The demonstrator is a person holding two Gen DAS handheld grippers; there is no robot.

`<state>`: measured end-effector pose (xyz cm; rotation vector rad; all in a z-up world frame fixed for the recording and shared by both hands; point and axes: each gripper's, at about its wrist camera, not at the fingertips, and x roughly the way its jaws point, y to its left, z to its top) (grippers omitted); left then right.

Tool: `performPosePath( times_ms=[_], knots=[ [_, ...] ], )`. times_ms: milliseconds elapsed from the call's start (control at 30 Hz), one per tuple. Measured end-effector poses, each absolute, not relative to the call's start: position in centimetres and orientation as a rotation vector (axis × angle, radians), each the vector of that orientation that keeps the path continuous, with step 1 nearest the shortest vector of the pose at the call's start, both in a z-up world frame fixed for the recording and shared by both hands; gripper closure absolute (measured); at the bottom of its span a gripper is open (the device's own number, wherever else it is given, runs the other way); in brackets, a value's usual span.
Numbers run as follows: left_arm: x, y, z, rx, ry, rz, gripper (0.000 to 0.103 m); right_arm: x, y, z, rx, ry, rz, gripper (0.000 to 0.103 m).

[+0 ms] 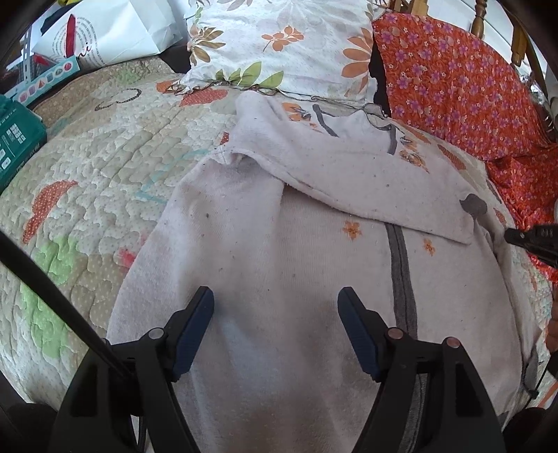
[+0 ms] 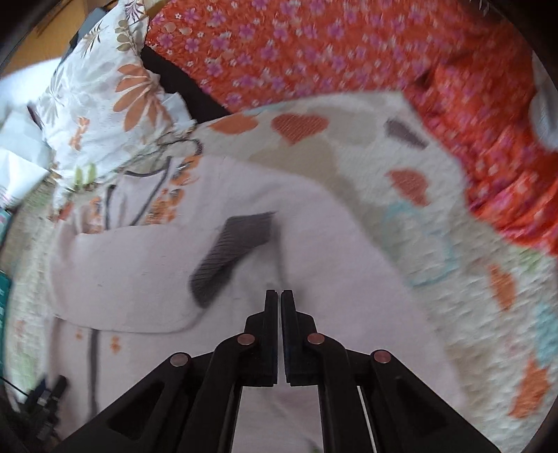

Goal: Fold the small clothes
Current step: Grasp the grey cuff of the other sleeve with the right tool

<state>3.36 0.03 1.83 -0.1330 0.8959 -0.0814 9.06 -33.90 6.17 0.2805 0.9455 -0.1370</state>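
Observation:
A small pale pink garment (image 1: 296, 244) with a grey zip stripe (image 1: 401, 278) and orange flowers lies spread on the bed. One sleeve (image 1: 366, 174) is folded across its chest, and in the right wrist view that sleeve's grey cuff (image 2: 233, 247) shows. My left gripper (image 1: 275, 292) hovers over the garment's lower body, open, with nothing pinched between its blue pads. My right gripper (image 2: 279, 294) is shut at the garment's right side, and a crease of the fabric (image 2: 139, 265) runs up into its tips. Its tip also shows at the right edge of the left wrist view (image 1: 512, 237).
A quilted bedspread (image 1: 104, 156) with orange and green patches lies under the garment. A floral pillow (image 1: 279, 41) sits behind it. An orange flowered cloth (image 1: 453, 87) lies to the right. A teal box (image 1: 17, 146) and a white paper bag (image 1: 115, 31) stand at the far left.

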Motion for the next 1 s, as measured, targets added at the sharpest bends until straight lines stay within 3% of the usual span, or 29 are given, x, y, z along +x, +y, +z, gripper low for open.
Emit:
performPosePath(
  times_ms=[600,667,800,1000],
  knots=[
    [3.9,-0.4,1.5,-0.131,0.912,-0.093,0.019,17.0,-32.1,2.7,0.419,1.044,-0.150,0.097],
    [3.9,-0.2,1.5,-0.142,0.914,-0.097,0.019,16.8,-32.5,2.9,0.459,1.037,-0.151,0.095],
    [4.0,-0.2,1.6,-0.156,0.917,-0.095,0.019,16.0,-32.8,2.8,0.499,1.032,-0.139,0.074],
    [4.0,-0.3,1.5,-0.142,0.916,-0.092,0.019,16.5,-31.5,2.9,0.444,1.024,-0.133,0.074]
  ],
)
